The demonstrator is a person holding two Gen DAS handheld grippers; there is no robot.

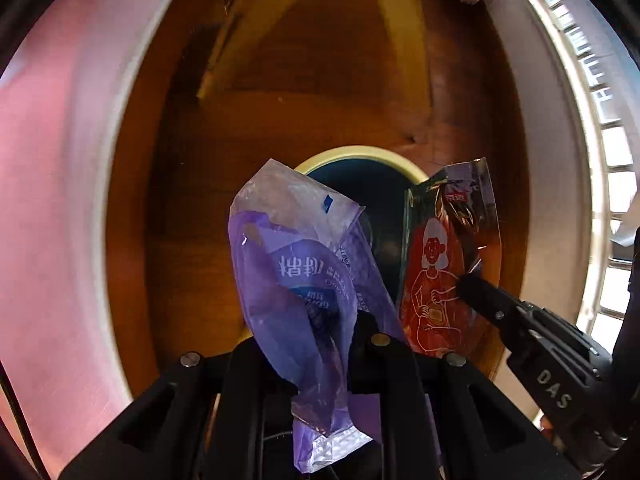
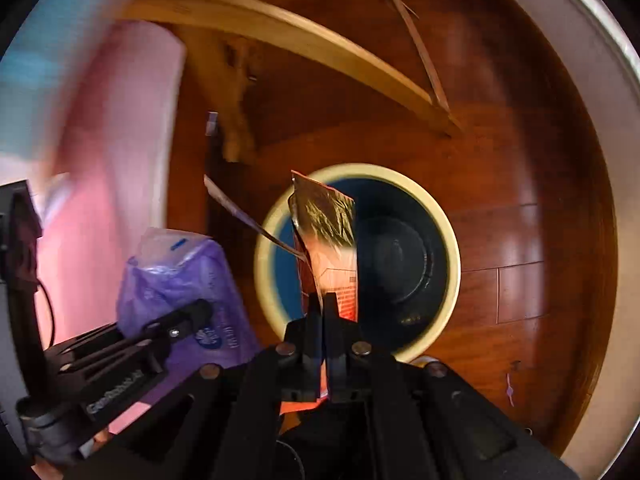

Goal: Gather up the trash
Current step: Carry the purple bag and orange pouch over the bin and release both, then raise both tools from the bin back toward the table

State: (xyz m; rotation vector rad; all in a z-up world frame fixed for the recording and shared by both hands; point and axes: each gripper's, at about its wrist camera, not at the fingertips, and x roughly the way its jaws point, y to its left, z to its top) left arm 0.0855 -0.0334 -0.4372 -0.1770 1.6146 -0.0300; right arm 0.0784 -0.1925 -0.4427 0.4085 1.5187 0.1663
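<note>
My left gripper (image 1: 356, 316) is shut on a crumpled purple plastic wrapper (image 1: 296, 276) and holds it above a round bin with a cream rim (image 1: 352, 151) and dark inside. My right gripper (image 2: 322, 300) is shut on a red and orange snack packet (image 2: 332, 240), held upright over the same bin (image 2: 452, 256) on the floor. The right gripper (image 1: 468, 284) with the red packet (image 1: 440, 264) shows at the right of the left wrist view. The left gripper (image 2: 200, 310) with the purple wrapper (image 2: 180, 276) shows at the lower left of the right wrist view.
The bin stands on a brown wooden floor (image 2: 500, 184). Light wooden furniture legs (image 2: 320, 44) cross the floor behind it. A pink surface with a pale edge (image 1: 60, 200) rises at the left. A white wall and window grille (image 1: 592, 120) are at the right.
</note>
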